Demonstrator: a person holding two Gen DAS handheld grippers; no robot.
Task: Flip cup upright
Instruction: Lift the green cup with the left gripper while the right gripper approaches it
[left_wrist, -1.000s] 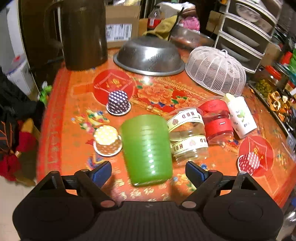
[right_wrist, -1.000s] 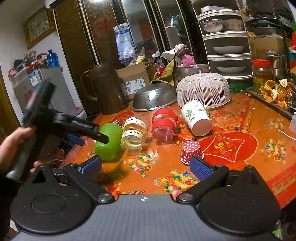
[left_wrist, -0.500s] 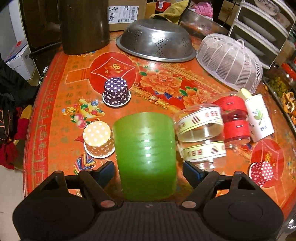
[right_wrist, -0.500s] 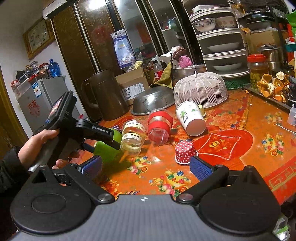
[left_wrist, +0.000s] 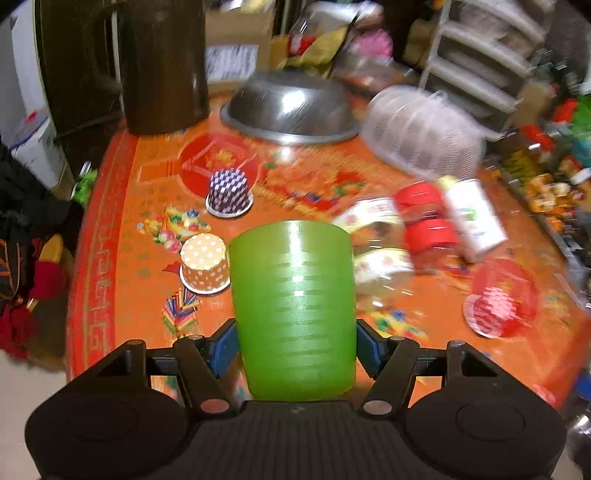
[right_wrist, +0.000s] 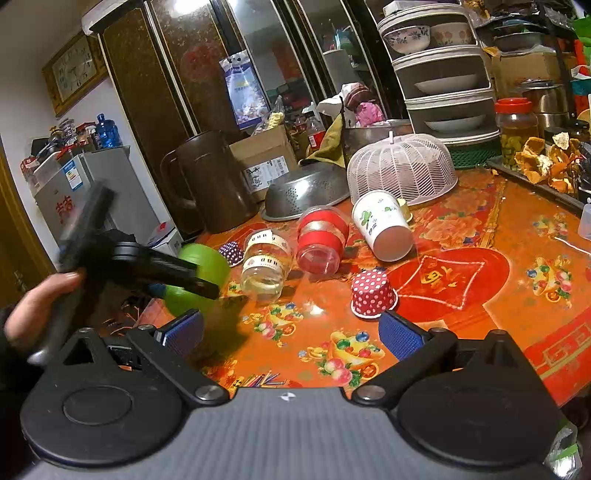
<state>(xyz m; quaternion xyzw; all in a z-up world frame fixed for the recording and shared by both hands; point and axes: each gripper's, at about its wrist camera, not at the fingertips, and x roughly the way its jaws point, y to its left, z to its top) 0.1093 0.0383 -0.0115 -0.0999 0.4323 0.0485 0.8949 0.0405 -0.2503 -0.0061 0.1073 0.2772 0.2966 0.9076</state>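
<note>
A green ribbed plastic cup (left_wrist: 293, 310) sits between the blue pads of my left gripper (left_wrist: 295, 349), which is shut on its sides. The cup's closed base points away from the camera and it is held just above the orange table. In the right wrist view the same green cup (right_wrist: 207, 260) shows in the left gripper (right_wrist: 173, 275) at the table's left edge. My right gripper (right_wrist: 291, 330) is open and empty, above the table's near edge.
On the patterned table (right_wrist: 480, 295) a clear jar (right_wrist: 267, 264), a red-banded jar (right_wrist: 321, 240) and a white paper cup (right_wrist: 382, 225) lie on their sides. Small dotted cups (right_wrist: 371, 293) (left_wrist: 205, 264) (left_wrist: 228, 192) stand upside down. A steel colander (right_wrist: 306, 190), mesh food cover (right_wrist: 402, 168) and brown jug (right_wrist: 210, 181) stand behind.
My left gripper closed its pads onto the green cup and lifted it, tilting the view. The right gripper stayed open and barely moved.
</note>
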